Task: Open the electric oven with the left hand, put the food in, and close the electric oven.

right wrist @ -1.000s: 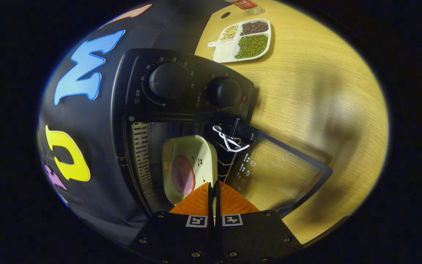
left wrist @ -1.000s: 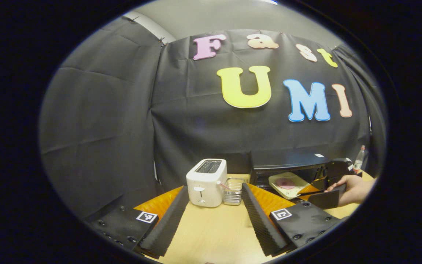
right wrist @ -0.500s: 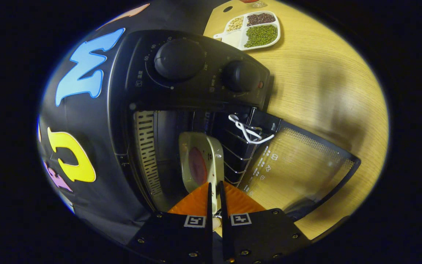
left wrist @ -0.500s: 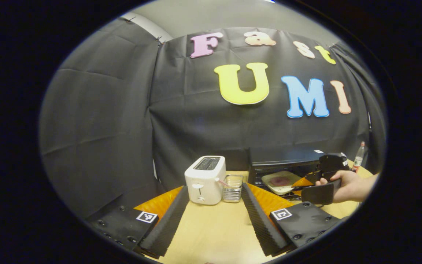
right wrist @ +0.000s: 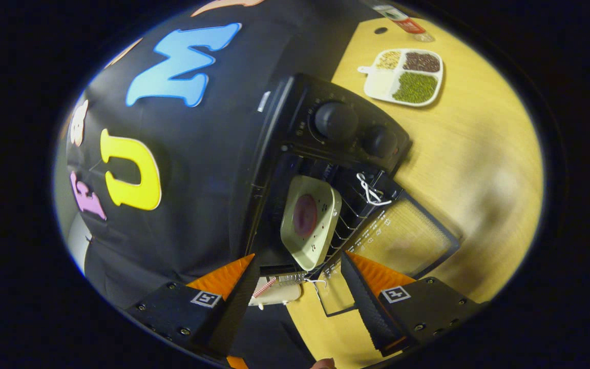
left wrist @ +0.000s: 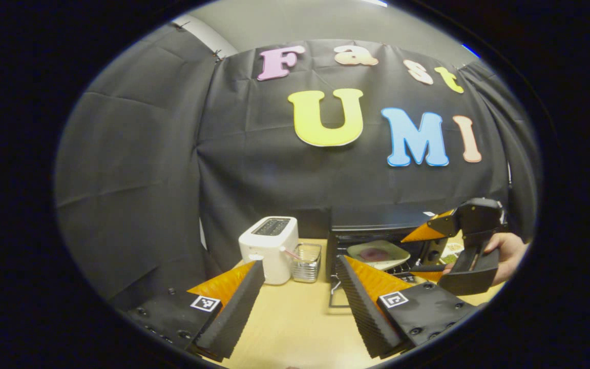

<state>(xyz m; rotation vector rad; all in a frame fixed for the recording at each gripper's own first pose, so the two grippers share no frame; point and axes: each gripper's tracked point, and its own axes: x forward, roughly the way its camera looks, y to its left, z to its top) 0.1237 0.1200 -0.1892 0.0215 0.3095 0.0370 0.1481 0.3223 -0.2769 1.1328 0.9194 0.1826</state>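
Right claw (right wrist: 297,287) released the square plate (right wrist: 309,221) inside black oven (right wrist: 325,138).

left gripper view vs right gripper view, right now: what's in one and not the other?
Left gripper view alone: the right hand-held gripper, open, seen from outside with the hand holding it. Right gripper view alone: the oven knobs, the divided bean tray and a bottle on the table. Shared: open oven, plate inside it, toaster, wire basket.
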